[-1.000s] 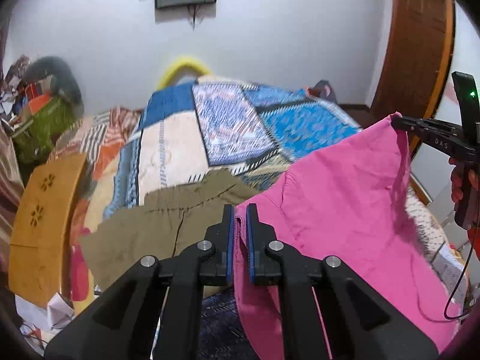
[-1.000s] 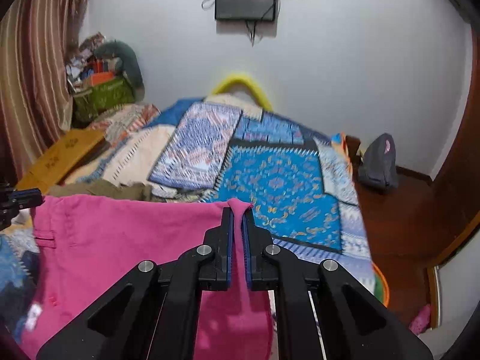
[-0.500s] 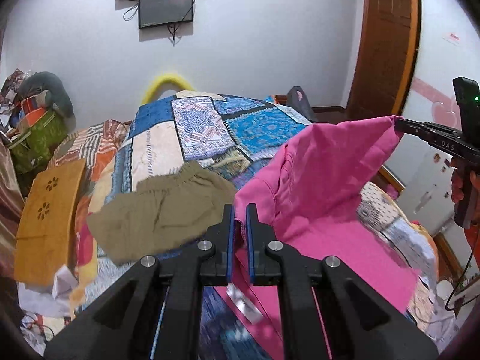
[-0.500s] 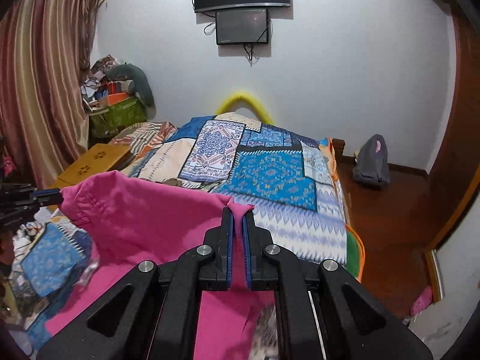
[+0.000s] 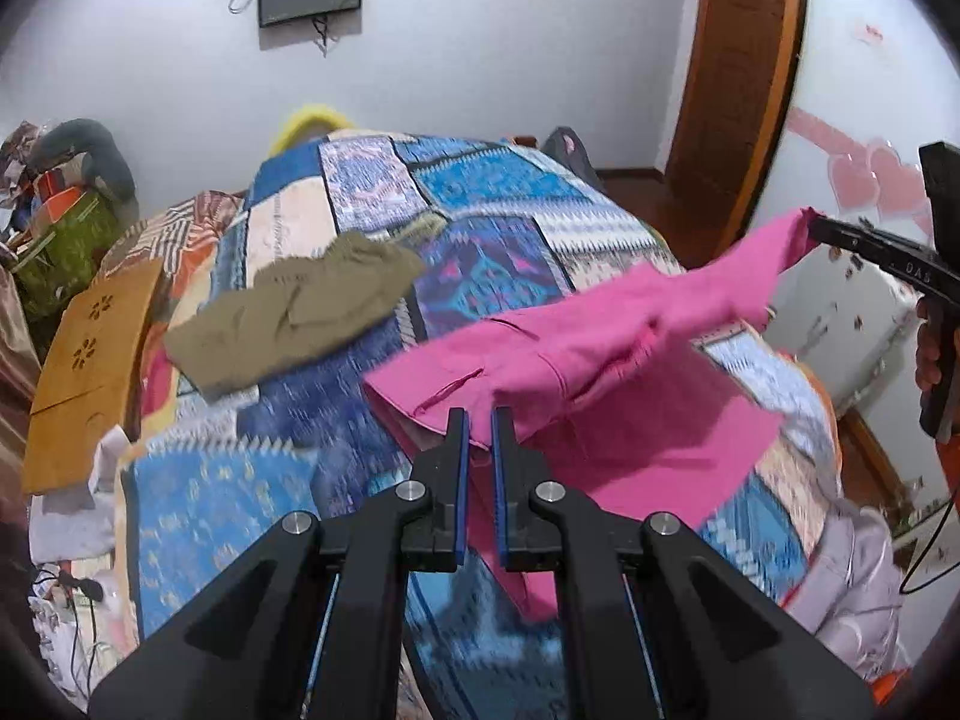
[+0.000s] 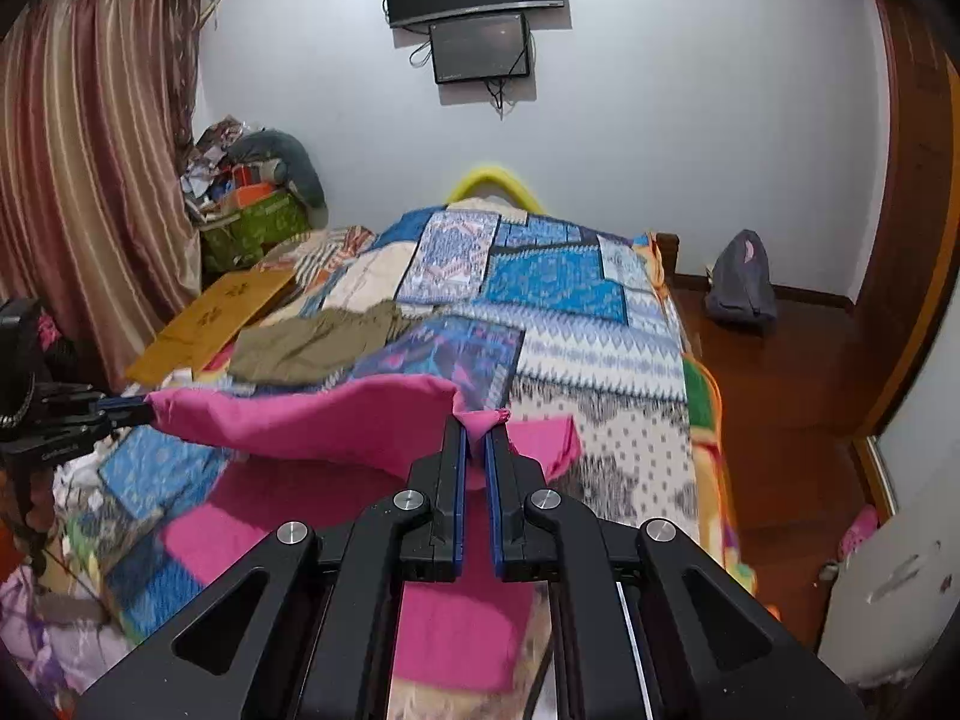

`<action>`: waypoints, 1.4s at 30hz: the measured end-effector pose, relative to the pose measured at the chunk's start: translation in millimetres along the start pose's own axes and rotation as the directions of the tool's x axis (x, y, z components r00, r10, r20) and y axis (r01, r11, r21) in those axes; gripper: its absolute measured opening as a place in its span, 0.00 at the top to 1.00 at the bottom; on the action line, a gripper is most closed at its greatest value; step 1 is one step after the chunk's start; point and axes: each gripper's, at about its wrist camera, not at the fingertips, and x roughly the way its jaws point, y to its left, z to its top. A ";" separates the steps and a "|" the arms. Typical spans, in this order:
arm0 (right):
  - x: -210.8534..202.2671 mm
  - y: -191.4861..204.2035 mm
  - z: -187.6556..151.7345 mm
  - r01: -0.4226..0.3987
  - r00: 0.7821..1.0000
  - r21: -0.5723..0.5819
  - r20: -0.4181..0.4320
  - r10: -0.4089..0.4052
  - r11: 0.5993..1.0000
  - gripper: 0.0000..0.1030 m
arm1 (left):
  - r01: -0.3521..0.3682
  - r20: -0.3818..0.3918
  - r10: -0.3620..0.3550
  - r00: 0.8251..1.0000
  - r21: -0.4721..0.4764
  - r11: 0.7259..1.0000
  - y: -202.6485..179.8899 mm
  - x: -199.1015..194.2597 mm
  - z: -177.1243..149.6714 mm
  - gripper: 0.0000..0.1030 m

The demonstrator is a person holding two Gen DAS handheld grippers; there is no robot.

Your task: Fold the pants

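Pink pants [image 5: 600, 354] hang stretched between my two grippers above the patchwork bed [image 5: 480, 192]. My left gripper [image 5: 478, 420] is shut on one corner of their top edge. My right gripper [image 6: 475, 426] is shut on the other corner; it also shows at the right of the left wrist view [image 5: 810, 228]. The pants [image 6: 312, 420] sag between the two holds, and their lower part lies on the near end of the bed. The left gripper shows at the left edge of the right wrist view [image 6: 144, 411].
Olive-brown pants [image 5: 294, 312] lie spread on the bed beyond the pink ones. A wooden board [image 5: 90, 348] leans at the bed's left side. Clutter and a green box [image 6: 252, 228] fill the far left corner. A grey bag [image 6: 741, 288] sits on the floor right.
Both grippers have lowered and moved forward over the bed with the pink pants. The pants went from hanging upright to lying nearly flat, the lower part resting on the bed.
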 end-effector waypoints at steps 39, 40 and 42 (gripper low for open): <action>44.9 29.7 -84.1 0.006 0.984 0.036 -0.180 0.000 0.999 0.74 | 0.043 -0.091 -0.048 0.995 -0.065 0.997 -32.6 28.6 -26.2 0.94; 52.7 30.7 -86.5 -0.001 0.980 0.036 -0.197 0.008 0.999 0.74 | 0.038 -0.104 -0.044 0.994 -0.065 0.997 -34.8 35.5 -28.6 0.94; 69.0 33.9 -97.0 -0.012 0.970 0.033 -0.242 0.020 0.999 0.74 | 0.010 -0.122 -0.016 0.992 -0.056 0.998 -36.9 47.4 -34.7 0.94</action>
